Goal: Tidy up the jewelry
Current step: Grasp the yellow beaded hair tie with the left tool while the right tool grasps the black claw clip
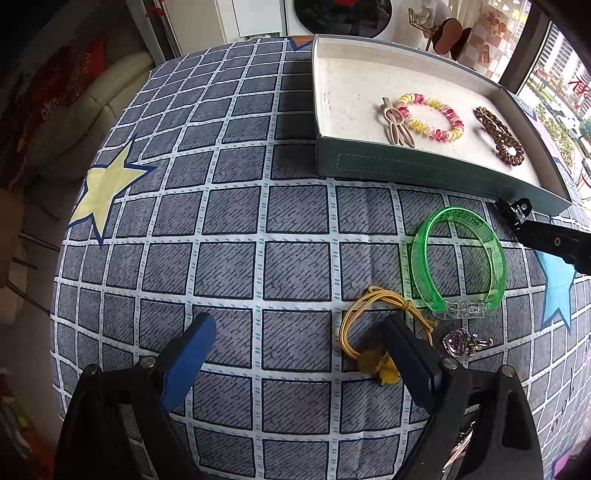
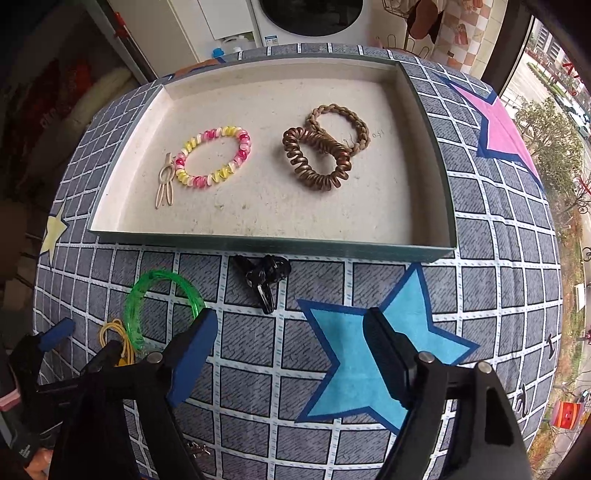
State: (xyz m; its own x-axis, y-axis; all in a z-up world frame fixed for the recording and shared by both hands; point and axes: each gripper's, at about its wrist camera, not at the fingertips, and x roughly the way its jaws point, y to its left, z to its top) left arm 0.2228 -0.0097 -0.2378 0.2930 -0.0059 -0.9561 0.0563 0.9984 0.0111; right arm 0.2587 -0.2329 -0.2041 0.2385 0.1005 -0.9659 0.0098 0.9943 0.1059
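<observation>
My right claw (image 2: 290, 354) part-open and empty, the black hair clip (image 2: 264, 282) just beyond its fingertips, near the tray (image 2: 258, 245).

A home: a washing machine (image 2: 310, 16) stands behind the table with its star-patterned checked cloth (image 2: 258, 369).

I count one shallow tray (image 2: 428, 247) holding four pieces: one pink-and-yellow coil bracelet (image 2: 212, 157), one brown coil hair tie (image 2: 314, 158), one braided tan band (image 2: 341, 123) and one beige hair clip (image 2: 165, 182). On the table's checked cloth (image 1: 229, 221) outside it I count four more: one green bangle (image 1: 458, 262), one yellow elastic cord (image 1: 369, 317), one black hair clip (image 2: 264, 280) and one clear, silvery trinket (image 1: 463, 343). Two hand-held grippers are in view, the left hand-held gripper (image 1: 299, 354) and the right hand-held gripper (image 2: 291, 354).
</observation>
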